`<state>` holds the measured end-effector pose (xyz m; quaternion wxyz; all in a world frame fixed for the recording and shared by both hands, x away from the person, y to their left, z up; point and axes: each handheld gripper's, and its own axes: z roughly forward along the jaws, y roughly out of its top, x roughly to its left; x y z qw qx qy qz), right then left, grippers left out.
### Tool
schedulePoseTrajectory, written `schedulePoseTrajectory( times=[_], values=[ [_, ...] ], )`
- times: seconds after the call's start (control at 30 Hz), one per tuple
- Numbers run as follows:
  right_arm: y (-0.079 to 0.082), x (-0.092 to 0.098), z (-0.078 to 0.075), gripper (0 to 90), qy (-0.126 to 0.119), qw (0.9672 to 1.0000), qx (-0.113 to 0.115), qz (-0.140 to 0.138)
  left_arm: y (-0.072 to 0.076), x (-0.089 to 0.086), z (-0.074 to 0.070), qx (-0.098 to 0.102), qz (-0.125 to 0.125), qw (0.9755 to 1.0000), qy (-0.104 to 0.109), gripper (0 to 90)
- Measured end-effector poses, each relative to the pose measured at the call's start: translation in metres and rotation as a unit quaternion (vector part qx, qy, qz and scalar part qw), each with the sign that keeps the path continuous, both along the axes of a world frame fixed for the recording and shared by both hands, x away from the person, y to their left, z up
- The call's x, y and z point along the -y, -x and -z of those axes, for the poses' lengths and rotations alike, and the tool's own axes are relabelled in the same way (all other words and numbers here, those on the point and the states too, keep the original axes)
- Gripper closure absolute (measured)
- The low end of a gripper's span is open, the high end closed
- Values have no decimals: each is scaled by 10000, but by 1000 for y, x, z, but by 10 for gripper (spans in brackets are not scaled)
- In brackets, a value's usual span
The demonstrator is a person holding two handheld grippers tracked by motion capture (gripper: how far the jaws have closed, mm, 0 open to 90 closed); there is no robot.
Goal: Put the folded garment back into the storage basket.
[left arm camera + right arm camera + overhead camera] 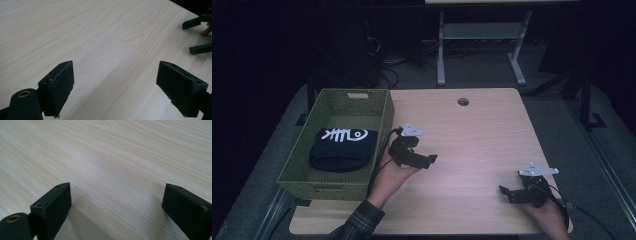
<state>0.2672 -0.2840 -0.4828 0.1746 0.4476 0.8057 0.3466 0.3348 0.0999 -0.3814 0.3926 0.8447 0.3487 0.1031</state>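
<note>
A green woven basket [384, 117] stands on the left part of the light wooden table [477, 130]. Inside it lies a folded black cloth [343, 149] with a white fish-bone print. My left gripper [424, 157] hovers just right of the basket, pointing right. In the left gripper view, the left gripper [115, 75] is open wide over bare wood. My right gripper [507, 194] is near the table's front right corner, pointing left. The right gripper [116, 197] is open too, with nothing between the jaws. The left gripper view also shows the right gripper [194, 36] farther off.
A round cable hole [463, 101] sits near the table's far edge. Beyond the table, a white desk frame [482, 45] and cables lie on the dark floor. A plaid sleeve [359, 222] comes in at the front left.
</note>
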Motion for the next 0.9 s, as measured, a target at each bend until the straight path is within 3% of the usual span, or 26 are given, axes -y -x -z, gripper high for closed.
schedulePoseTrajectory(
  times=[0.3,0.4,0.53,0.7,0.9],
  values=[
    [0,0,0,83,7,10000,14,-17,4,17,37,-64,134,9997,-207,142],
    [0,0,0,83,4,10000,8,-13,6,20,49,-83,98,9998,-146,143],
    [0,0,0,83,4,10000,8,-13,6,23,64,-147,123,9995,-247,142],
    [0,0,0,83,4,10000,8,-13,6,24,75,-178,116,9992,-347,141],
    [0,0,0,83,5,10000,8,-14,7,23,90,-64,82,9985,-539,140]
  ],
)
